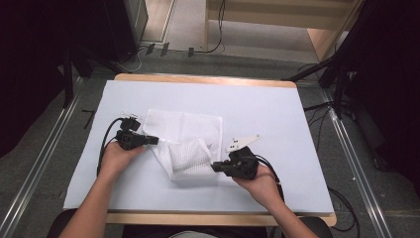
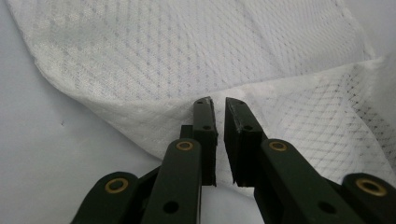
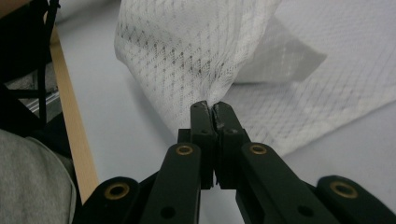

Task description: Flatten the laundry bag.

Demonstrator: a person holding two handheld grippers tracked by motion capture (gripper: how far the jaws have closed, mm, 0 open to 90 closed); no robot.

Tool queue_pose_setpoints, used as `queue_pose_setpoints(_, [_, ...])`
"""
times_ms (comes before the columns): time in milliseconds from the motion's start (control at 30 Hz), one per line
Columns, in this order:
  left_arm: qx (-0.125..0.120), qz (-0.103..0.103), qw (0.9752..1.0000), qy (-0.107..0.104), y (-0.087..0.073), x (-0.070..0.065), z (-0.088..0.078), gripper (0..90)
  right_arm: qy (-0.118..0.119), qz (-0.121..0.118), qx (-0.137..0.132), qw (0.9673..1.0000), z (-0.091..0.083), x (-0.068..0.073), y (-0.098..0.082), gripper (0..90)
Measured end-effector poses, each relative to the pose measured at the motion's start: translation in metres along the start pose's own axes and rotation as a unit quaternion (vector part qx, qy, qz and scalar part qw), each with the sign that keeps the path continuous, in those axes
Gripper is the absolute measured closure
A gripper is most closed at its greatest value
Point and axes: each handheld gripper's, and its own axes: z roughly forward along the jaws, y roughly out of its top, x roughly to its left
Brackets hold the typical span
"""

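A white mesh cloth (image 1: 184,130) lies partly folded on the white table cover (image 1: 282,119). My right gripper (image 1: 215,167) is shut on a corner of the cloth and holds it lifted, so the mesh (image 3: 187,51) rises in a bunch from the closed tips of the right gripper (image 3: 212,106). My left gripper (image 1: 154,141) sits at the cloth's left edge. Its jaws stand a narrow gap apart in the left gripper view, left gripper (image 2: 219,102) tips at the hem of the cloth (image 2: 187,56), and nothing is pinched between the pads.
The table's wooden edge (image 1: 208,79) shows at the far side and near the person (image 3: 70,126). Black stands and cables (image 1: 341,84) flank the table on the floor. A grey sleeve (image 3: 28,177) shows at the lower left.
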Motion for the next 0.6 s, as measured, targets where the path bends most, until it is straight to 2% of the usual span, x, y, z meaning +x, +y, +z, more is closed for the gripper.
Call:
queue_pose_setpoints(267, [0.005, 0.002, 1.0, 0.0, 0.002, 0.002, 0.0, 82.4, -0.002, 0.0, 0.012, 0.9999, -0.008, 0.007, -0.017, 88.7])
queue_pose_setpoints(333, [0.003, 0.003, 1.0, 0.0, 0.003, 0.003, 0.0, 82.1, -0.005, -0.002, 0.013, 0.9999, -0.01, 0.007, -0.02, 84.1])
queue_pose_setpoints(400, [0.0, -0.001, 1.0, 0.0, 0.003, 0.003, 0.0, 81.5, -0.004, 0.003, 0.007, 1.0, -0.014, 0.005, -0.023, 77.2])
queue_pose_setpoints(600, [-0.003, -0.001, 1.0, 0.001, 0.003, 0.002, 0.0, 80.4, -0.013, 0.017, -0.026, 0.9995, -0.03, -0.005, -0.024, 72.8])
